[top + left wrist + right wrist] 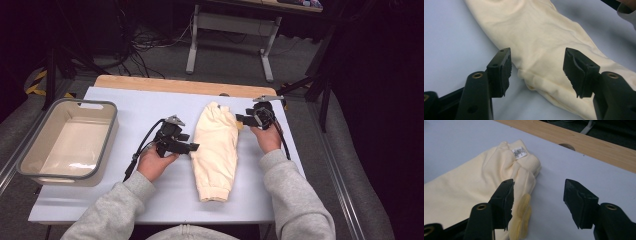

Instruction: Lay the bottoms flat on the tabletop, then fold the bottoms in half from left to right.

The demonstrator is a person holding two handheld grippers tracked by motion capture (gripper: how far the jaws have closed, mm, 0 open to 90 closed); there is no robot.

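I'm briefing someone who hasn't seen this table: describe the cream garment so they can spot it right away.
On the pale table top, right of the grey plastic tub, a folded cream sweatshirt lies lengthwise. It has ribbed ends, and a small white label at its far end sets it apart.

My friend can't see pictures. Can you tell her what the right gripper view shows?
A folded cream garment lies on a pale table, its white label facing up near the ribbed collar. The right gripper has its two black jaws open, with a soft yellow flower-shaped piece just beside one of them.
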